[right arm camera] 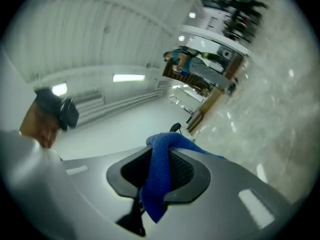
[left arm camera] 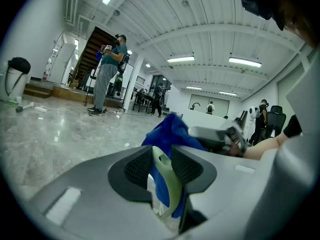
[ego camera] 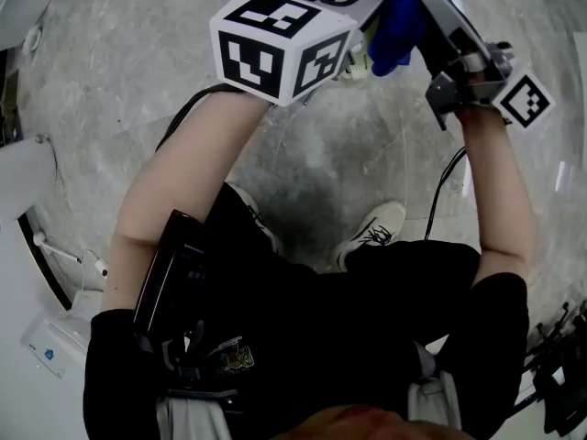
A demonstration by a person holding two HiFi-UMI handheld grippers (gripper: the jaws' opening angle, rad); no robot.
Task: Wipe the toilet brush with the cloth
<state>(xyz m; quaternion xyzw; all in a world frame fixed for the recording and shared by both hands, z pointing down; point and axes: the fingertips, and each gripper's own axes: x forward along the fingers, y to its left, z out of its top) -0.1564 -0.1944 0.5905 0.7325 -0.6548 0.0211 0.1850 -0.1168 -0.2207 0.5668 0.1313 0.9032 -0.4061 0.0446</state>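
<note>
Both grippers are raised close together at the top of the head view. My left gripper is shut on the pale green handle of the toilet brush, which stands upright between the pads; the brush head is hidden. My right gripper is shut on the blue cloth. The cloth bunches just beyond the left jaws, against the handle. The right gripper's body shows to the right of it.
Below lies a grey marble floor with my shoes and black cables. White fixtures stand at the left edge. Farther off, a person stands by a staircase, and a black bin is at the left.
</note>
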